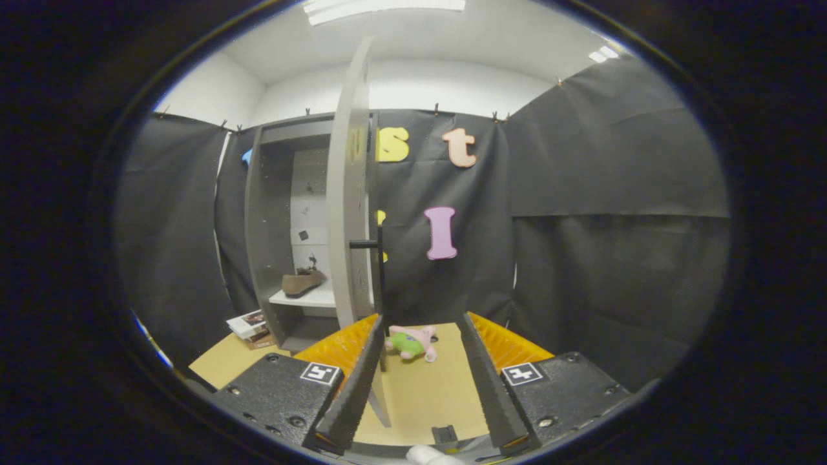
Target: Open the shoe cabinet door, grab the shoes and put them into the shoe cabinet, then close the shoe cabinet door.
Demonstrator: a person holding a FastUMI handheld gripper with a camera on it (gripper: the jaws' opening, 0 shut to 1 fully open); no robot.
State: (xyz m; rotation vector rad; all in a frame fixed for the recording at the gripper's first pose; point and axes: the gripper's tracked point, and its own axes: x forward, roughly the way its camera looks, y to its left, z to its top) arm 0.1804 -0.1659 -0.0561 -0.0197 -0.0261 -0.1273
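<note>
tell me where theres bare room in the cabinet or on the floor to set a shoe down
On the white shelf, the patch between the brown shoe and the open door is bare. The floor between the open gripper fingers, short of the plush toy, is free. It is crowded by the books beside the cabinet.

1. The gripper (pixel 420 336) points forward, level, toward the booth's back wall.
2. Its two fingers (pixel 362 374) stand spread wide apart, angling slightly inward toward their tips.
3. Nothing is pressed between the fingers; the gap between them is free.
4. The left finger's tip sits just beside the door edge (pixel 352 194) and its handle (pixel 378 271), whether touching cannot be told.
</note>
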